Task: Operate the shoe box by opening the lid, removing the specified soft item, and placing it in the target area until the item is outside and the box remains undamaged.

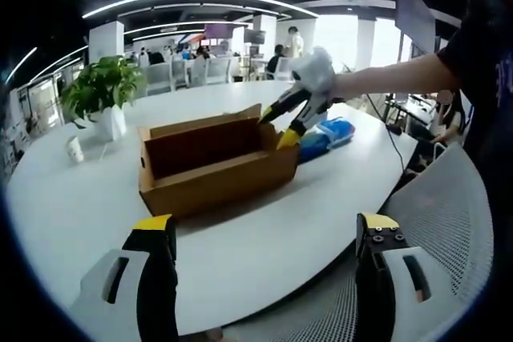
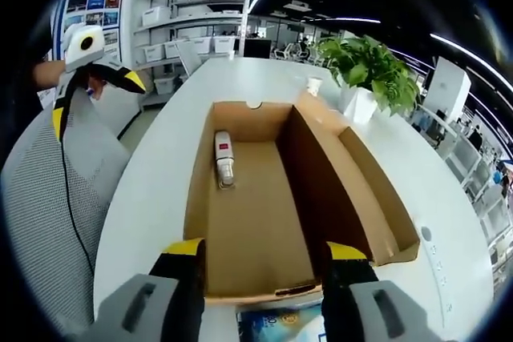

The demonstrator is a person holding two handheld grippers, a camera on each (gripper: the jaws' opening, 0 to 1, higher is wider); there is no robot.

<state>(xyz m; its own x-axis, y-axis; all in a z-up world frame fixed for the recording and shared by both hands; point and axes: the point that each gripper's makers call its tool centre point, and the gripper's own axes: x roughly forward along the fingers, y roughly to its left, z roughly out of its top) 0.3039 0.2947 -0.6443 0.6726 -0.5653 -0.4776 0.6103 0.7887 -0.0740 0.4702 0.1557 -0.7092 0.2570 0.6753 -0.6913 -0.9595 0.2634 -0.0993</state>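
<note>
While the left gripper [image 1: 264, 234] hangs over the near edge of the white bench [image 1: 72, 214], its yellow-tipped fingers [image 1: 152, 223] stand wide apart and hold nothing. Across the bench, the right gripper [image 1: 282, 122] is held in a white-gloved hand [image 1: 315, 74], its fingers parted and touching nothing; in the left gripper view it hovers at the far right corner of the shoe box [image 1: 215, 167]. The box is brown cardboard, open at the top, sitting near the middle of the bench, its lid [image 2: 365, 194] folded back along one long side. From the right gripper view, that gripper [image 2: 266, 255] looks down into the box from one short end, fingers [image 2: 187, 247] spread to either side of the box's near wall. Inside, a small white soft item with a red tag [image 2: 224, 158] lies on the box floor toward the far end, well apart from both fingers. A blue packet [image 1: 325, 138] lies on the bench just beside the box, under the right gripper. A potted plant [image 1: 103, 90] and a paper cup [image 1: 74, 150] stand near the bench's far edge.
</note>
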